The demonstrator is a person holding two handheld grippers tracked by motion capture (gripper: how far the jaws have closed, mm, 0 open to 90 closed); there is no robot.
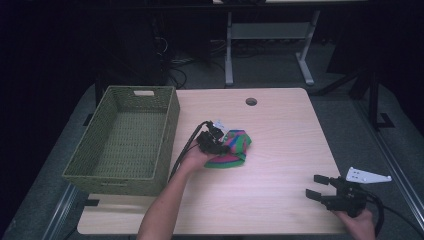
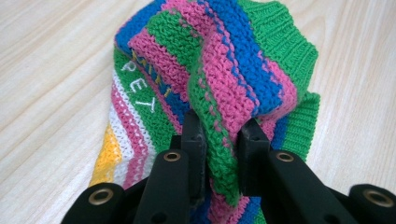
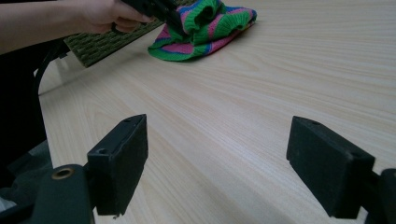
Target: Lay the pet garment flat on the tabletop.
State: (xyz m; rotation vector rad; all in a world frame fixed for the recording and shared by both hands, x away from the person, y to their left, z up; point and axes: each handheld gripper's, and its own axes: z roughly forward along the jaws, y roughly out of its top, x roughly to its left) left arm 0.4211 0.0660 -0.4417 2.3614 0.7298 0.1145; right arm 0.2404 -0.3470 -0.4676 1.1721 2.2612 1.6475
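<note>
A striped knitted garment [image 1: 234, 149] in green, pink and blue, with white letters, lies bunched near the middle of the wooden table [image 1: 280, 125]. My left gripper [image 1: 216, 139] is shut on a raised fold of the knit [image 2: 219, 135], and the two jaws pinch that fold from both sides. In the right gripper view the garment [image 3: 205, 28] lies far off with a hand at it. My right gripper [image 1: 320, 187] rests open near the table's front right corner, its pads [image 3: 122, 161] wide apart with bare wood between them.
A green woven basket [image 1: 125, 170] stands on the left part of the table, close beside the garment. A round cable hole [image 1: 251, 102] sits at the back of the tabletop. Desk legs and cables stand on the floor beyond.
</note>
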